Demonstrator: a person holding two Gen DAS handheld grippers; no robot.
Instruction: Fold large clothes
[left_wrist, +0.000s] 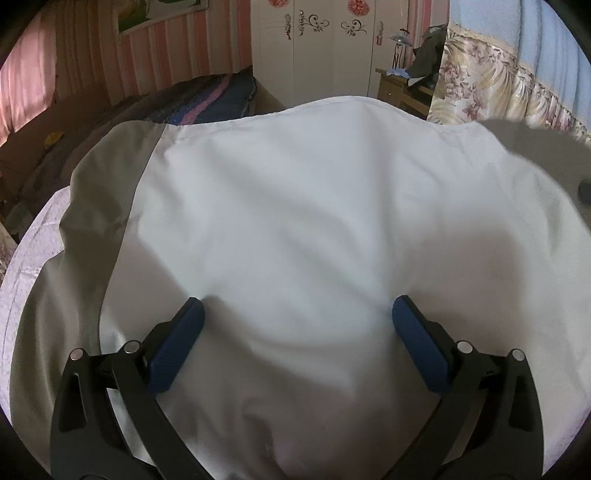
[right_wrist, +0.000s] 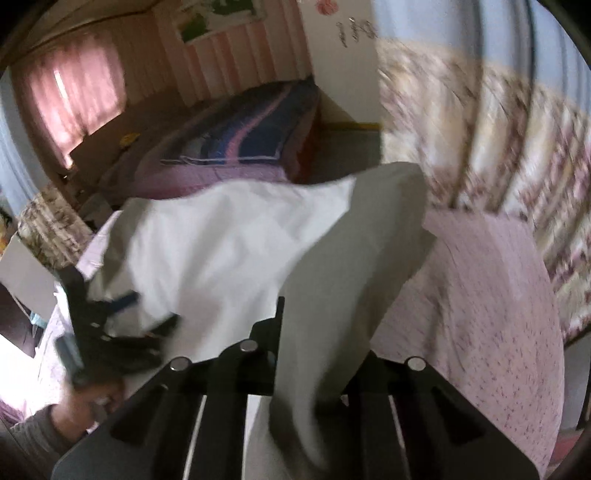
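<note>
A large white garment with grey side panels (left_wrist: 295, 206) lies spread on a pink bedcover. My left gripper (left_wrist: 297, 314) is open, its blue pads (left_wrist: 177, 347) resting on the white cloth with nothing between them. In the right wrist view, my right gripper (right_wrist: 317, 354) is shut on a grey part of the garment (right_wrist: 332, 295), which is lifted and drapes over the fingers, hiding the tips. The white body of the garment (right_wrist: 221, 251) stretches away to the left. The left gripper (right_wrist: 107, 332) shows there, blurred, at the garment's left edge.
The pink speckled bedcover (right_wrist: 480, 295) lies under the garment. A floral curtain (left_wrist: 480, 85) hangs at the right. A second bed with a dark blue and pink blanket (left_wrist: 207, 99) stands behind. A white wardrobe (left_wrist: 332, 48) and a small wooden table (left_wrist: 399, 85) stand at the back.
</note>
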